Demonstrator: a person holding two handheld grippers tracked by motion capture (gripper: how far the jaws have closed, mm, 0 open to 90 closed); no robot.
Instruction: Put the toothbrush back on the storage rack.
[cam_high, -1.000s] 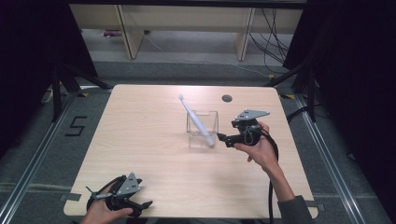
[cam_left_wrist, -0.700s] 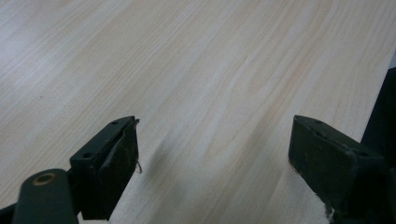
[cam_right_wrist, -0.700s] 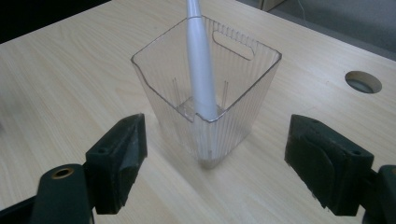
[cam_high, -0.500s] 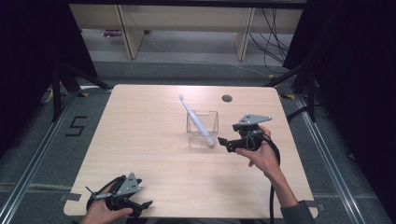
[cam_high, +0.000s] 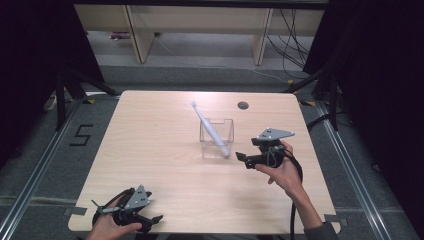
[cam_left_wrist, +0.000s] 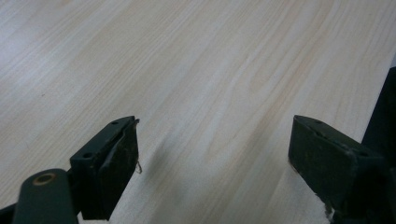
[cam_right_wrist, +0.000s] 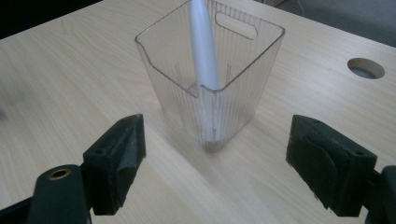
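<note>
A clear ribbed plastic bin (cam_high: 217, 138) (cam_right_wrist: 210, 70) stands upright near the middle of the table. A white toothbrush (cam_high: 210, 129) (cam_right_wrist: 204, 44) leans in it, its base in the near corner and its head pointing up and to the far left. My right gripper (cam_high: 241, 158) (cam_right_wrist: 215, 163) is just right of the bin, open, its jaws wide apart and aimed at the bin with nothing between them. At the table's near left edge my left gripper (cam_high: 155, 220) (cam_left_wrist: 212, 163) rests low over bare wood, open and holding nothing.
The light wooden table (cam_high: 160, 140) has a round cable hole (cam_high: 243, 105) (cam_right_wrist: 366, 68) at the far right. Cables trail from both grippers off the near edge. Shelving and dark floor lie beyond the far edge.
My right gripper has drawn back from the bin toward the near right. The toothbrush stays leaning in the bin. The left gripper has not moved.
</note>
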